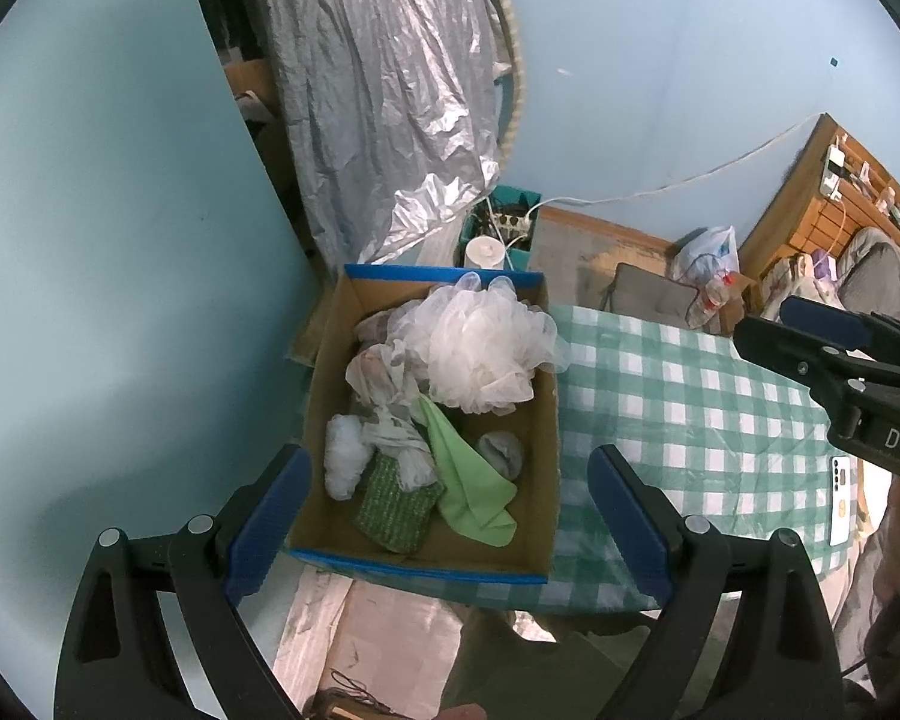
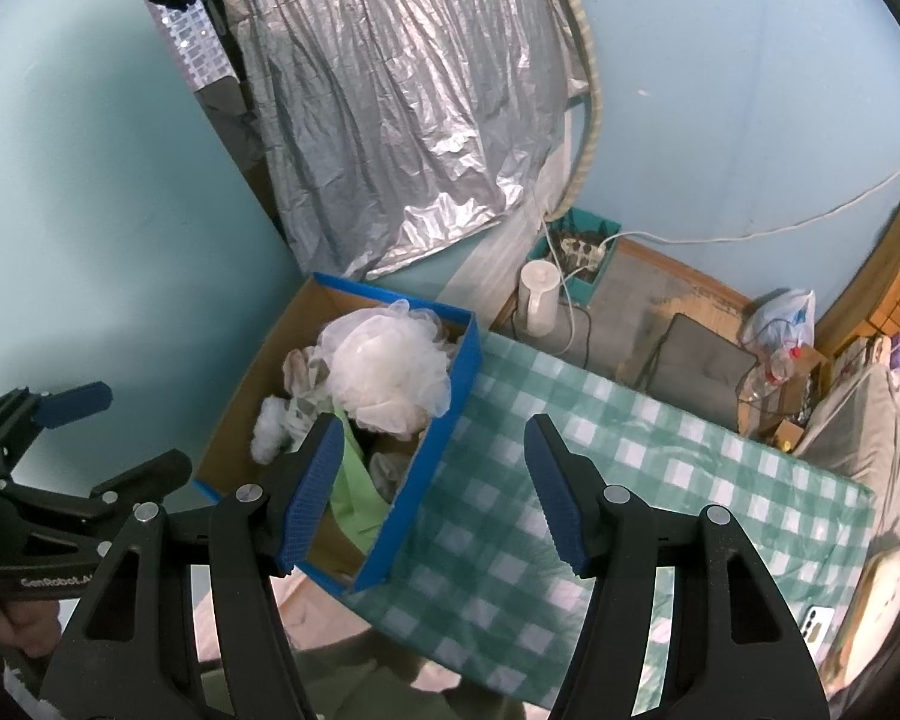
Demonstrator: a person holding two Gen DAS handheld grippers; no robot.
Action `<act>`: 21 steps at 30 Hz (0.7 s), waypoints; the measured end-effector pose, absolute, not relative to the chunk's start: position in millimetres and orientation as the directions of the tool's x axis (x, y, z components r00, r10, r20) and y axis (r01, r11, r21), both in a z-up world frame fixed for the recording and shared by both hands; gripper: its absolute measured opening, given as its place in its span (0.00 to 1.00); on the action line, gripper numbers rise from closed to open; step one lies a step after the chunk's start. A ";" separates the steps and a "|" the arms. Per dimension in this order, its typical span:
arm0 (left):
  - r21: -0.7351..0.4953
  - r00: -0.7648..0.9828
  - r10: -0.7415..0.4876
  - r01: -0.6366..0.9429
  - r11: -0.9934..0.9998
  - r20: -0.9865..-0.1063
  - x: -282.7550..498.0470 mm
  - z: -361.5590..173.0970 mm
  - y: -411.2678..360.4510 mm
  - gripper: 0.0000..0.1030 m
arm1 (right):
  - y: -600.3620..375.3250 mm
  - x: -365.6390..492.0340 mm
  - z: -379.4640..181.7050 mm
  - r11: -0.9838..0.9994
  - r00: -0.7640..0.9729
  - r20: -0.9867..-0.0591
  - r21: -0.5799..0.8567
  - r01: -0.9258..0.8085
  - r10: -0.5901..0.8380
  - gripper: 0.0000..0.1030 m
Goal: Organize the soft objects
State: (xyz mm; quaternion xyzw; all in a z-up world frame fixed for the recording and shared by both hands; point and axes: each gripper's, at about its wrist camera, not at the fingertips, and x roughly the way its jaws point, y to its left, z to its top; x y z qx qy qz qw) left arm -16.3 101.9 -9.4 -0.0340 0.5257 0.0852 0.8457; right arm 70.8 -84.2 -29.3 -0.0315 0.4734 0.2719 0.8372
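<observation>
A blue-edged cardboard box [image 1: 546, 438] [image 2: 444, 432] stands on the left end of a green-checked table [image 1: 690, 408] [image 2: 630, 468]. It holds a big white mesh puff [image 1: 480, 342] [image 2: 390, 366], a light green cloth [image 1: 468, 480] [image 2: 354, 492], a dark green scrub pad [image 1: 396, 510], a small white puff [image 1: 345, 462] [image 2: 270, 426], a crumpled plastic bag [image 1: 384, 378] and a grey round item [image 1: 501, 453]. My left gripper [image 1: 450, 528] is open and empty above the box's near end. My right gripper [image 2: 432, 492] is open and empty over the box's right wall.
A phone [image 1: 841, 498] [image 2: 816, 624] lies near the table's right edge. A silver sheet [image 1: 390, 90] hangs behind the box. On the floor stand a white jug [image 2: 540, 294], a teal bin with a power strip [image 2: 582, 252], a grey chair [image 2: 702, 372] and bags.
</observation>
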 end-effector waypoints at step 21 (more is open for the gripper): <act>0.039 0.422 0.106 -0.166 0.985 -0.900 -16.6 -11.8 100.6 0.91 | -84.0 68.4 -30.0 0.849 0.403 -0.809 0.205 -0.488 0.427 0.60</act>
